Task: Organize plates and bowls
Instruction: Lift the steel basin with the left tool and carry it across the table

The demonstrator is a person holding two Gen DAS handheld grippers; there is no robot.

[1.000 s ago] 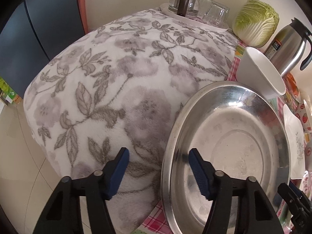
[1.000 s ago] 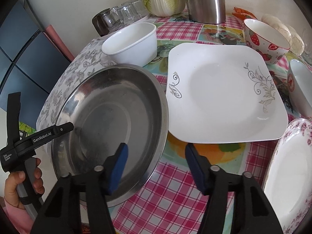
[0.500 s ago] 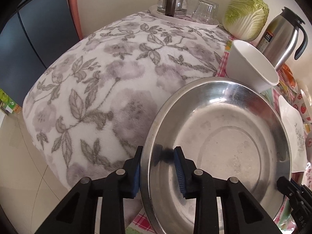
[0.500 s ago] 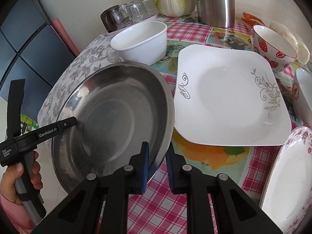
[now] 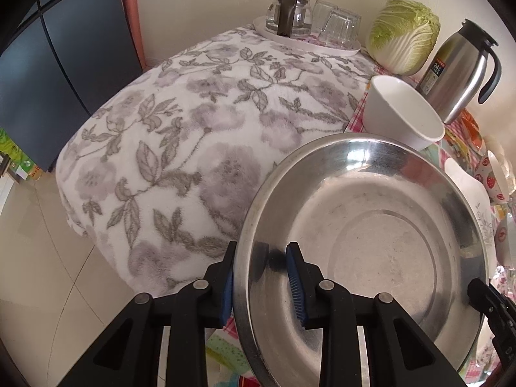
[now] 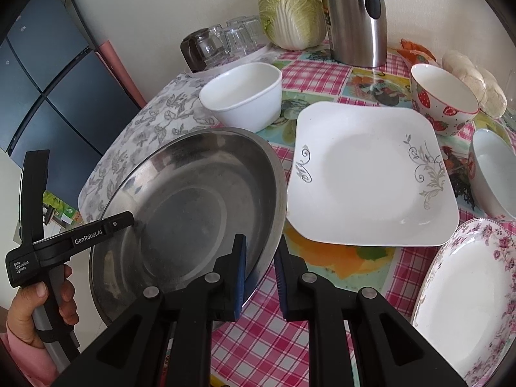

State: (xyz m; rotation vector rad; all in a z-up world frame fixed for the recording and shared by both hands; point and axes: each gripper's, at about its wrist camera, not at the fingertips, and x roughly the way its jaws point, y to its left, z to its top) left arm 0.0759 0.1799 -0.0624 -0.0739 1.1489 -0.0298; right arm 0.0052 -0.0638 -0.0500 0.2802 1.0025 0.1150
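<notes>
A large round steel plate (image 5: 371,242) (image 6: 187,213) hangs between both grippers at the table's near left corner, slightly tilted. My left gripper (image 5: 261,285) is shut on the plate's near-left rim, one blue pad inside and one outside. My right gripper (image 6: 261,271) is shut on the rim at the opposite side. In the right wrist view the left gripper (image 6: 124,221) reaches onto the plate, held by a hand (image 6: 48,303). A white square plate (image 6: 364,174), a white square bowl (image 6: 245,93) (image 5: 400,116) and a strawberry bowl (image 6: 441,100) stand on the checked tablecloth (image 6: 267,338).
A floral oval plate (image 6: 467,296) lies at the near right and a white bowl (image 6: 493,174) at the right edge. A cabbage (image 5: 403,35), a steel thermos jug (image 5: 461,71) and a tray of glasses (image 5: 309,22) line the wall. A floral blanket (image 5: 180,135) covers the left.
Both grippers stood open astride the steel plate's rim a second ago; they have closed on it. Since then the plate and both grippers have risen a little.
</notes>
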